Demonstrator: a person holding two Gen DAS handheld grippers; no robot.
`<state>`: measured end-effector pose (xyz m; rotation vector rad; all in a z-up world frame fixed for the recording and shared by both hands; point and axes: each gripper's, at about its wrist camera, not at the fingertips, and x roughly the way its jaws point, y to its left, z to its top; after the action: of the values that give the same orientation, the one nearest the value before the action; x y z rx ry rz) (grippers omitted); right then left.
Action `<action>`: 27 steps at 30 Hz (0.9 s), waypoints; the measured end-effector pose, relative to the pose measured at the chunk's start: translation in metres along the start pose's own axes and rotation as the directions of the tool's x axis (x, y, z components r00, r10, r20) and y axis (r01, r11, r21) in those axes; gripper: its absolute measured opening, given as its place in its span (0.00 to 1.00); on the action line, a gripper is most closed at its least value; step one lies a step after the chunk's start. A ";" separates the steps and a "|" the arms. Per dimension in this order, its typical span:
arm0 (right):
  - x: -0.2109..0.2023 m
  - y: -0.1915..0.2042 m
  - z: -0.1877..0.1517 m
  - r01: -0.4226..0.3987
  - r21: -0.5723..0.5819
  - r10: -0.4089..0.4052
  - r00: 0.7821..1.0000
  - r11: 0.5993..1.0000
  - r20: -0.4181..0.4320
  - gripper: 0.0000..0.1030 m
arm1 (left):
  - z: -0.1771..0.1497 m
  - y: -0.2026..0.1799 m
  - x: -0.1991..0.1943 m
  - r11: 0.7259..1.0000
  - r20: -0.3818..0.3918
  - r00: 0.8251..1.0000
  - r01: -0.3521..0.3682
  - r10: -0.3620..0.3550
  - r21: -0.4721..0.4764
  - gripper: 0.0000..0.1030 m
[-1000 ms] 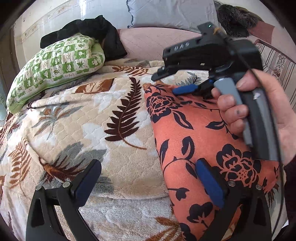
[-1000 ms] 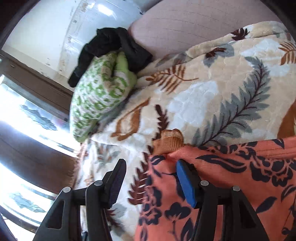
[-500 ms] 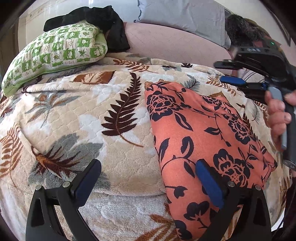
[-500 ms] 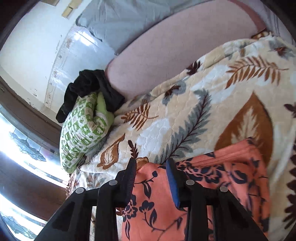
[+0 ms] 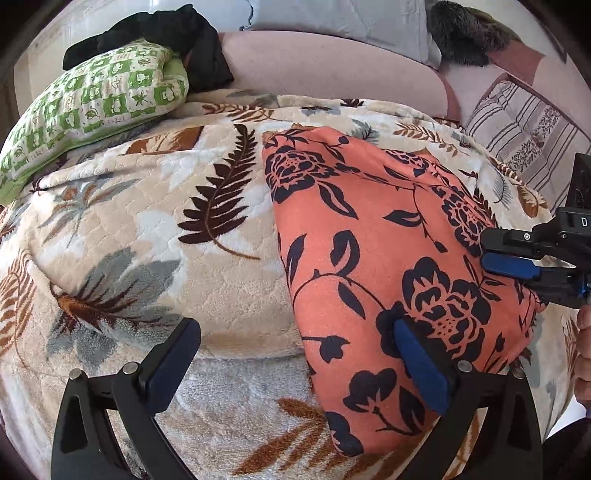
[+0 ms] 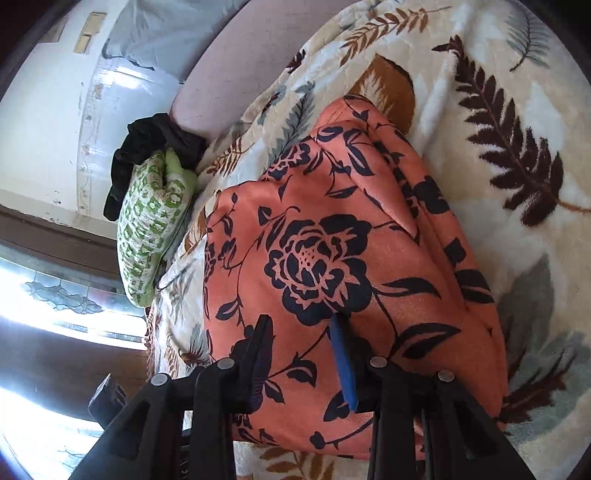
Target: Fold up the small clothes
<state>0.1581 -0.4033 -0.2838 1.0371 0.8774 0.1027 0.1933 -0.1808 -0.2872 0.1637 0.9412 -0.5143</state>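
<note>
Leaf-printed fleece blanket (image 5: 155,229) covers the bed, cream with brown and grey fronds, and on its right half lies the orange garment (image 5: 369,240) with black roses — folded into a long panel that runs from the near edge toward the far headboard (image 5: 332,70). At far left a green checked pillow (image 5: 92,99) rests on the blanket with a black cloth (image 5: 177,22) heaped on its far end; a striped cushion (image 5: 524,133) sits far right. The left gripper (image 5: 295,354) is spread wide over the near end of the bed, its left finger above bare blanket and its right finger over the garment's near part, nothing pinched between them. The right gripper (image 6: 303,343) comes in level from the right at the garment's right edge (a person's fingers show at the frame edge behind it); its jaws have just been closing and now stand narrow, with the garment lying under and between the fingers, though I cannot tell whether the pads actually press the cloth.
</note>
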 end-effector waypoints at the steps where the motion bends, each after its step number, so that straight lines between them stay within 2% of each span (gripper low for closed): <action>1: 0.000 0.000 0.000 -0.003 -0.017 0.003 1.000 1.000 -0.004 0.35 | 0.001 -0.002 -0.001 1.000 -0.003 1.000 -0.009 0.009 0.012 1.00; 5: 0.002 -0.008 -0.001 -0.031 -0.008 0.031 0.999 0.999 -0.010 0.35 | -0.001 -0.011 -0.002 0.995 0.017 0.998 -0.055 0.054 0.082 1.00; 12: 0.011 0.001 -0.004 0.031 -0.113 -0.033 0.999 0.993 -0.016 0.35 | 0.000 -0.009 0.003 0.997 -0.003 0.999 -0.043 0.043 0.068 1.00; 18: 0.011 -0.006 0.002 -0.015 -0.072 0.012 0.999 0.997 -0.042 0.35 | -0.002 -0.012 0.001 0.996 0.011 0.998 -0.060 0.059 0.072 1.00; 27: 0.012 -0.004 0.003 -0.020 -0.085 0.015 0.998 0.996 -0.061 0.35 | -0.003 -0.010 0.002 0.998 0.019 0.999 -0.049 0.048 0.048 1.00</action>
<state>0.1673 -0.4020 -0.2935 0.9658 0.9114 0.1855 0.1869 -0.1887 -0.2896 0.2248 0.9052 -0.4936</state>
